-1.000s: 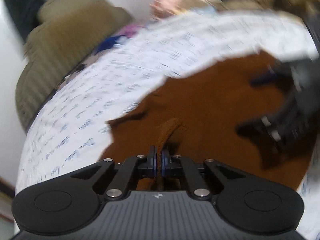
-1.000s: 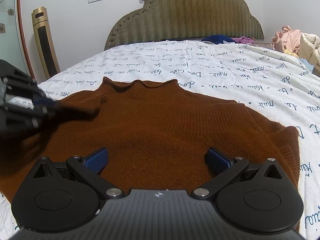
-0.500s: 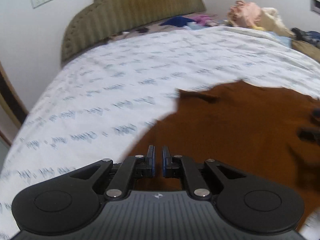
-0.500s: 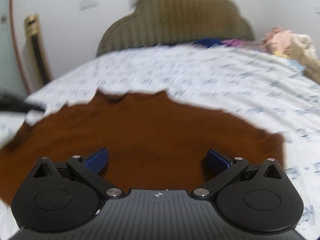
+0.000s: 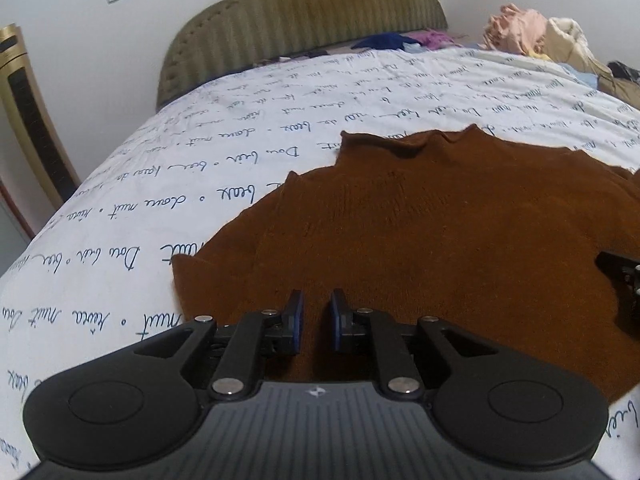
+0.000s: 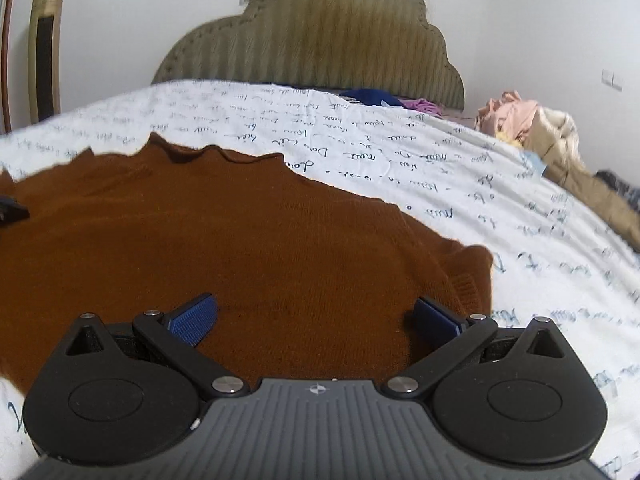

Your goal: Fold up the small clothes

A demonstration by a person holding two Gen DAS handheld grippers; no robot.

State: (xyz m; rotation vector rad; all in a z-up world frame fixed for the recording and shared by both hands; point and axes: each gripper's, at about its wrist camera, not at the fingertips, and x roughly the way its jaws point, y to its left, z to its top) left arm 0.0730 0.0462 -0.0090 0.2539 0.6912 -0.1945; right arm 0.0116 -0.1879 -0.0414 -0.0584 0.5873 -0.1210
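Both grippers low over brown sweater (image 5: pixel 460 248).

Brown sweater (image 5: pixel 460 240): matt fine knit. Bed sheet (image 5: pixel 180 184): smooth printed cloth. Headboard (image 6: pixel 312 40): ribbed fabric. My fingers (image 6: pixel 194 314): blue textured rubber pads, matt black plastic.

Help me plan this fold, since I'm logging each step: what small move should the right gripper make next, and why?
Probably shift the right gripper toward the sweater's right cuff and close on it. Its jaws stand wide open and hold nothing, the brown sweater lies spread flat on the bedsheet, and that sleeve sticks out unfolded. The left gripper is nearly closed but empty.
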